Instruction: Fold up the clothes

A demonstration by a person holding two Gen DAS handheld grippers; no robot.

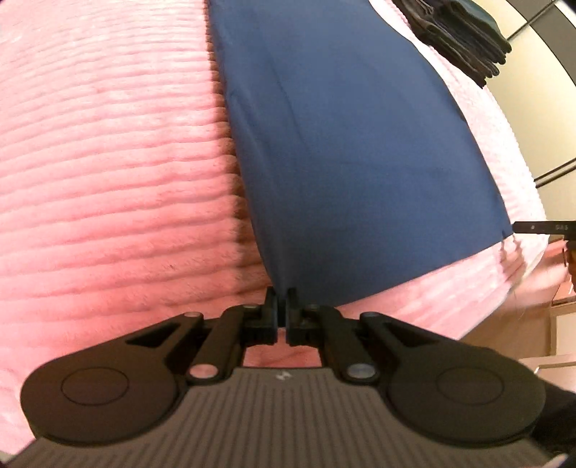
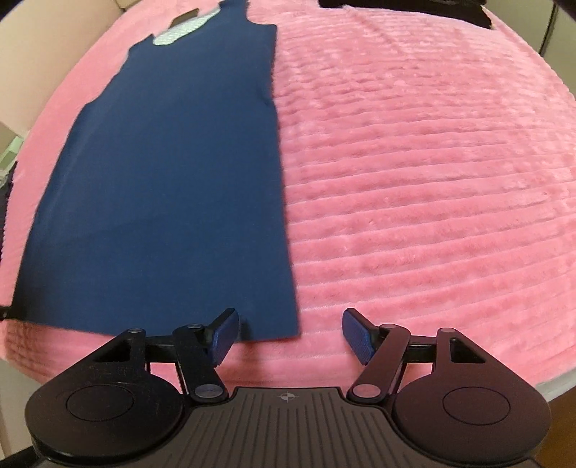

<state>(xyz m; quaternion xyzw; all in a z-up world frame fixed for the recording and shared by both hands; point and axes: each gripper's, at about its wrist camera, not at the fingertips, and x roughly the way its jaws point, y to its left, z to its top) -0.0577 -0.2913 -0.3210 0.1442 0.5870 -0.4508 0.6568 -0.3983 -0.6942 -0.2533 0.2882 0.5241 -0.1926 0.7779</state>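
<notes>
My left gripper (image 1: pixel 282 306) is pinched tight on the near corner of the blue shirt (image 1: pixel 345 144). My right gripper (image 2: pixel 289 333) is wide apart by the shirt's other bottom corner. The shirt lies flat on the pink blanket (image 2: pixel 432 162). Far off sit dark folded clothes (image 1: pixel 464 36).

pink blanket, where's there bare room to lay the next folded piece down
Biggest free patch: the pink blanket right of the blue garment, up to the dark folded stack at the far edge. Crowded at the near hem, where the left gripper pinches a corner and the right gripper hovers open.
</notes>
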